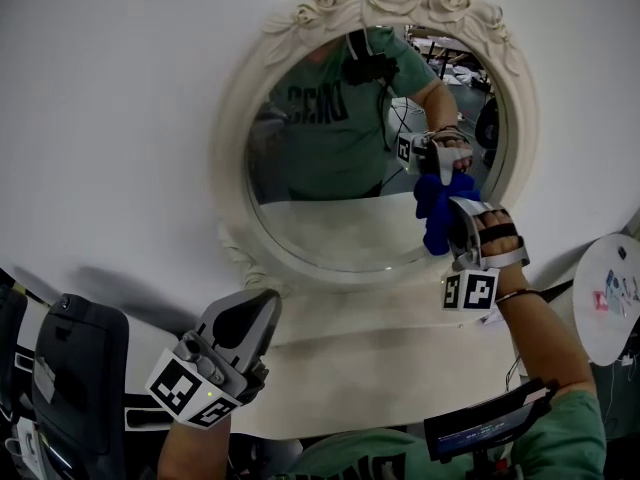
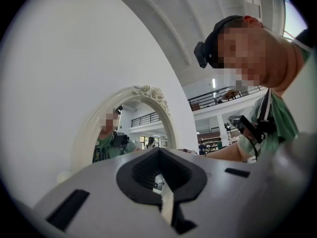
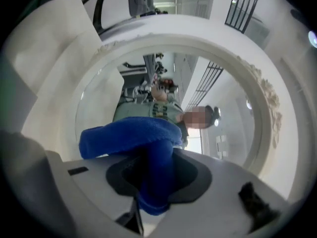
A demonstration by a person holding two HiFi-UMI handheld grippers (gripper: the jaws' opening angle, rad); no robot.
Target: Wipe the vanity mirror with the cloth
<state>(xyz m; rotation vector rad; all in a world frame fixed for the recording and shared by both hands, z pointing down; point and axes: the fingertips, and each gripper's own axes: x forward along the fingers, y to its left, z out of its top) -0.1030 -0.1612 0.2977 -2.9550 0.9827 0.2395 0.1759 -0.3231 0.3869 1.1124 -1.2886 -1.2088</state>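
The right claw (image 1: 452,218) is clenched on the blue cloth (image 1: 436,206), which bunches out ahead of its tips. In the right gripper view the cloth (image 3: 148,148) fills the gap between the jaws and folds over to the left. The mirror (image 1: 340,218) stands against the wall at the back of the white desk (image 1: 380,368). The cloth sits at the right side of the mirror's face, low down and close to the ornate frame (image 1: 240,118), and it appears to meet its own reflection, so it is probably in contact. The left claw (image 1: 262,306) hangs low over the desk's front left with its jaws together on nothing, well apart from the mirror. The step in hand looks like the wiping stroke itself. To do it well, press only the soft bunch flat to the mirror and hold the claw's hard tips off it, since they could scratch or rattle it. Make slow overlapping passes across from this right edge, then work upward, because most of the face lies to the left and above. Push lightly, as the mirror seems only to lean and a hard shove could tip it. The free left claw could steady the frame's lower edge. The firm grip suits the job, since a loose cloth would drag out mid-stroke.
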